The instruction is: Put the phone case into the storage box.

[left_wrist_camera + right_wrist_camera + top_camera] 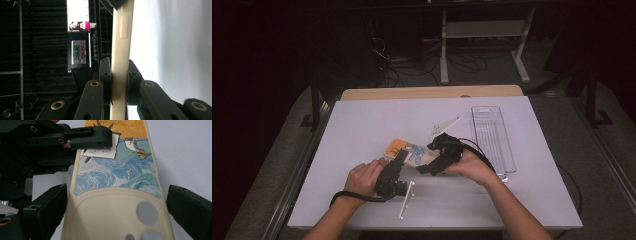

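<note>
Two hand-held grippers over white worktop (pixel 362 120). Left hand-held gripper (pixel 119 82) clamped on edge of one cream phone case (pixel 117 195), painted with waves. Right hand-held gripper (pixel 115 207) apart, jaws either side of case's near end. One clear tray (pixel 492 135) far right.

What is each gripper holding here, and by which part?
The left gripper is shut on the phone case, pinching its side edge. The right gripper straddles the camera end, open, not gripping.
</note>
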### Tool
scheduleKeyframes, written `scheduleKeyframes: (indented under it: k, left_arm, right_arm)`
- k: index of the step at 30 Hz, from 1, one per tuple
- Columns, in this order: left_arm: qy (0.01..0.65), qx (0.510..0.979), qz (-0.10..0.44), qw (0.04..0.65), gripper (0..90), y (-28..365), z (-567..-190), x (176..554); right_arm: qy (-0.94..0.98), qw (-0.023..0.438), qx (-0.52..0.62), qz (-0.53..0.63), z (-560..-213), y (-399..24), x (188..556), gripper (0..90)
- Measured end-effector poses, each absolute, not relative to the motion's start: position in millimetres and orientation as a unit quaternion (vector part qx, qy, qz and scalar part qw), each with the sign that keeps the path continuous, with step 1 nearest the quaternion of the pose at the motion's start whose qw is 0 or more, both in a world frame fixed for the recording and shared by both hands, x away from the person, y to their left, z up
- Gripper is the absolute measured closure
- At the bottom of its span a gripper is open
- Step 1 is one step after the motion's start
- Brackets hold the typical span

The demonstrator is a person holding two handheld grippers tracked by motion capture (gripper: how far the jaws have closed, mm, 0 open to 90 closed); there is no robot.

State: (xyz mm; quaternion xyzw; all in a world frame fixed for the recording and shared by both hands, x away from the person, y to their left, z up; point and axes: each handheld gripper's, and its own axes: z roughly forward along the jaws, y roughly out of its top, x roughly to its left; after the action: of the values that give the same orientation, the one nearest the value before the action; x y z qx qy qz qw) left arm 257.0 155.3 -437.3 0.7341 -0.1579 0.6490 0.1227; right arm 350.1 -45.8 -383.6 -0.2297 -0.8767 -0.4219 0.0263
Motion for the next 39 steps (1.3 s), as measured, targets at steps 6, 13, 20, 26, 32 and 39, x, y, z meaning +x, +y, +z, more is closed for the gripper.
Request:
scheduleKeyframes:
  k: [6,13,20,26,32,39]
  left_arm:
    - [-0.155,0.739,0.646,0.117,79.3,161,-438,259]
    - [-0.144,0.745,0.642,0.110,79.3,172,-436,260]
    - [-0.129,0.750,0.641,0.101,79.2,182,-433,262]
    - [-0.123,0.752,0.641,0.097,79.2,186,-432,263]
    - [-0.123,0.751,0.641,0.099,79.2,187,-432,262]
    - [-0.122,0.754,0.638,0.098,79.2,187,-432,262]
  right_arm:
    - [-0.874,0.011,-0.225,-0.430,-379,-53,351,3.2]
    - [-0.871,-0.012,-0.227,-0.436,-373,-68,351,2.4]
    - [-0.861,-0.020,-0.248,-0.443,-371,-88,351,2.4]
    - [-0.858,-0.026,-0.256,-0.445,-373,-103,350,2.4]
    - [-0.856,-0.033,-0.256,-0.447,-378,-113,350,2.3]
    - [-0.858,-0.028,-0.259,-0.443,-384,-114,353,2.1]
